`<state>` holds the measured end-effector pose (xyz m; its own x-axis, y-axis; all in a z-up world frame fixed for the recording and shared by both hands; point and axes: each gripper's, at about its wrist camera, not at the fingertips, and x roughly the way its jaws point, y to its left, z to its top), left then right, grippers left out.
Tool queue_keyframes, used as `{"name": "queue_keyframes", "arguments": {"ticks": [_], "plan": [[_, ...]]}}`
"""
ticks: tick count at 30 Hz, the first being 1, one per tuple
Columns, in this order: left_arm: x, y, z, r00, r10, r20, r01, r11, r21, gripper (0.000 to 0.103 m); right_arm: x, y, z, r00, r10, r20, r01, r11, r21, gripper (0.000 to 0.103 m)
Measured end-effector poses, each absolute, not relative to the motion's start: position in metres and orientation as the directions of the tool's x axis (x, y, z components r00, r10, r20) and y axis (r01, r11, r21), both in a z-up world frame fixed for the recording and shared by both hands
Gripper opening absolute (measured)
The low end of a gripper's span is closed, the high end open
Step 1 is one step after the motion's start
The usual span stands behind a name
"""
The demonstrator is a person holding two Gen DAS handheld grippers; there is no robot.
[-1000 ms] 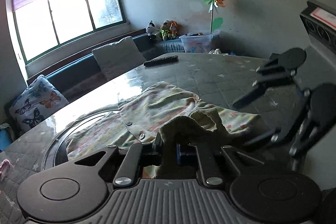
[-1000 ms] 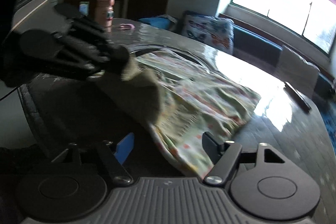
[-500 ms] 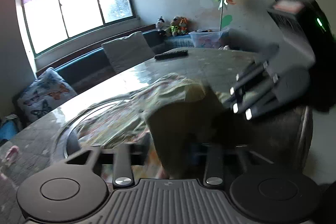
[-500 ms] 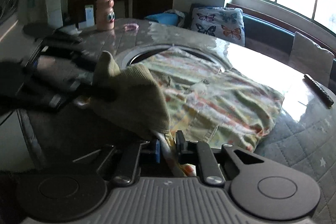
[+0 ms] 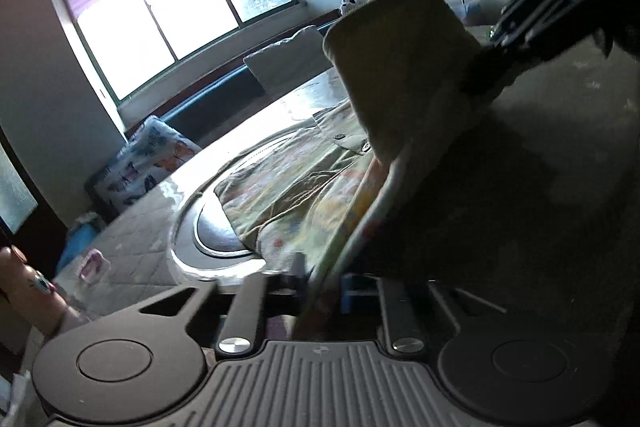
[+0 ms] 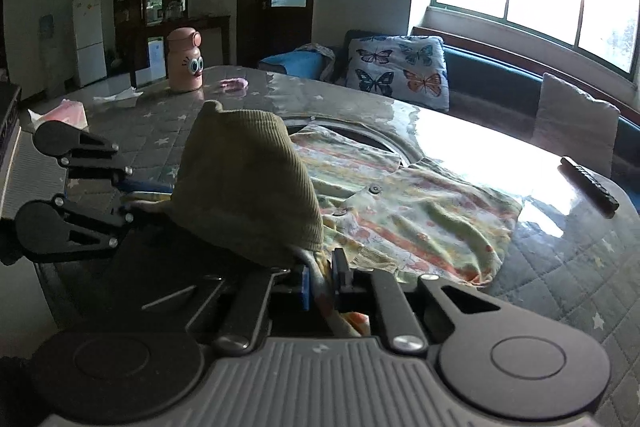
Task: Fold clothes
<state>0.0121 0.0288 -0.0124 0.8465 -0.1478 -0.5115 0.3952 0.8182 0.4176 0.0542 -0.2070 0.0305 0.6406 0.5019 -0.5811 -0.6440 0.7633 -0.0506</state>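
Note:
A pale floral garment [image 6: 420, 211] with an olive ribbed collar [image 6: 248, 187] lies across the quilted table [image 6: 568, 267]. My right gripper [image 6: 322, 281] is shut on the garment's near edge, below the collar. My left gripper [image 5: 320, 279] is shut on the same edge and holds it lifted off the table; the collar [image 5: 404, 63] stands up in front of it. In the right wrist view the left gripper [image 6: 120, 195] is at the left, level with the raised collar. In the left wrist view the right gripper [image 5: 536, 11] is at the upper right.
A pink bottle with cartoon eyes [image 6: 184, 65], tissues [image 6: 60, 111] and a small pink item [image 6: 234, 85] stand at the table's far left. A black remote [image 6: 590, 183] lies at the far right. A round inset ring [image 5: 212, 227] sits under the garment. A cushioned bench [image 6: 400, 71] runs under the window.
The right gripper has shut on the garment's near edge. Both grippers have lifted the collar end up off the table, and the left wrist view has tilted.

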Motion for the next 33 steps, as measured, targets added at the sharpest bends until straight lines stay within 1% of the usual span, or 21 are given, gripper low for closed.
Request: {"name": "queue_keyframes", "arguments": {"ticks": [2, 7, 13, 17, 23, 26, 29, 33], "plan": [[0.007, 0.031, -0.007, 0.852, -0.163, -0.497, 0.396, 0.822, 0.409, 0.009, 0.050, -0.209, 0.032, 0.648, 0.505, -0.570, -0.641, 0.766, -0.050, 0.008], [-0.018, 0.039, 0.019, 0.847, -0.216, -0.486, 0.422, 0.830, 0.366, 0.008, 0.032, -0.219, 0.049, 0.632, 0.545, -0.550, -0.668, 0.743, -0.032, 0.007], [-0.069, 0.045, 0.057, 0.793, -0.271, -0.546, 0.481, 0.828, 0.288, 0.008, -0.005, -0.231, 0.075, 0.585, 0.596, -0.550, -0.715, 0.699, -0.003, 0.007], [-0.076, 0.049, 0.067, 0.789, -0.276, -0.548, 0.478, 0.837, 0.267, 0.008, -0.027, -0.237, 0.091, 0.557, 0.623, -0.549, -0.741, 0.671, 0.009, 0.006], [-0.028, 0.057, 0.078, 0.789, -0.286, -0.543, 0.459, 0.863, 0.212, 0.008, 0.018, -0.231, 0.092, 0.579, 0.594, -0.558, -0.712, 0.703, 0.009, 0.006], [0.006, 0.057, 0.078, 0.787, -0.281, -0.549, 0.458, 0.862, 0.215, 0.008, 0.043, -0.228, 0.093, 0.590, 0.578, -0.563, -0.694, 0.720, 0.012, 0.006], [0.044, 0.054, 0.071, 0.771, -0.272, -0.575, 0.458, 0.865, 0.204, 0.009, 0.072, -0.223, 0.090, 0.598, 0.559, -0.574, -0.675, 0.738, 0.015, 0.006], [0.097, 0.047, 0.055, 0.739, -0.250, -0.625, 0.443, 0.880, 0.172, 0.009, 0.117, -0.213, 0.071, 0.587, 0.520, -0.621, -0.640, 0.767, 0.036, 0.006]]}}
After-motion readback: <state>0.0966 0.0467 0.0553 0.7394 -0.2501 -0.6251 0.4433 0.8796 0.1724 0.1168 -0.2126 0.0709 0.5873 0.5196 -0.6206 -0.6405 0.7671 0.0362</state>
